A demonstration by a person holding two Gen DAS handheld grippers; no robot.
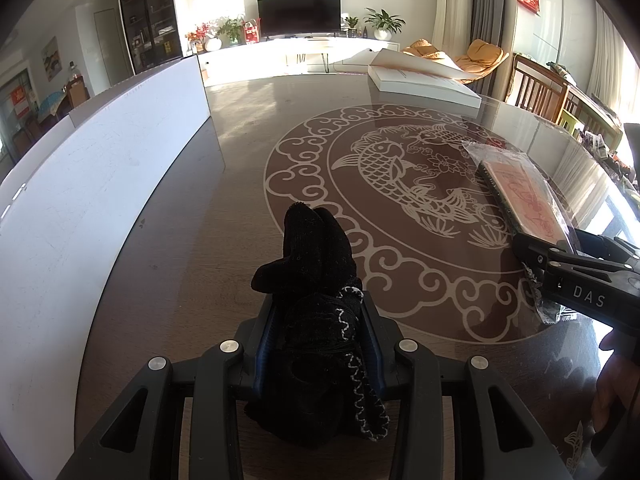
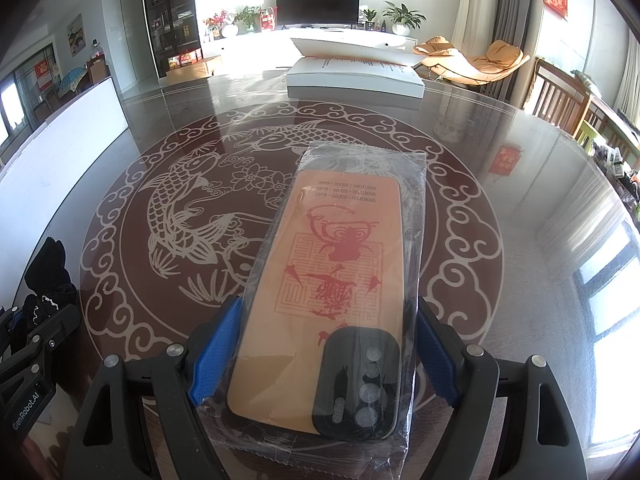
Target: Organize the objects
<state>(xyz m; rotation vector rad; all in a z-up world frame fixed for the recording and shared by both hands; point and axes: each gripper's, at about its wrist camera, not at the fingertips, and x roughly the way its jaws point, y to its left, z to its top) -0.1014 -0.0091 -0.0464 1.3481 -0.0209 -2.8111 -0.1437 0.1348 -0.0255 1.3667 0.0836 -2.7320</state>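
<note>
My left gripper (image 1: 318, 312) is shut on a black knit glove (image 1: 316, 264) with white zigzag stitching, held just above the glass table. My right gripper (image 2: 326, 344) is shut on an orange phone case (image 2: 324, 280) with red print, sealed in a clear plastic bag. In the left wrist view the bagged case (image 1: 524, 200) and the right gripper (image 1: 532, 256) are at the right. In the right wrist view the glove (image 2: 48, 272) and the left gripper (image 2: 32, 340) are at the far left.
The round glass table (image 1: 240, 208) carries a fish and cloud pattern. An open white box (image 2: 356, 76) stands at the far side, also seen in the left wrist view (image 1: 424, 84). A white board (image 1: 100, 176) lines the left edge. Wooden chairs (image 2: 560, 96) stand at the right.
</note>
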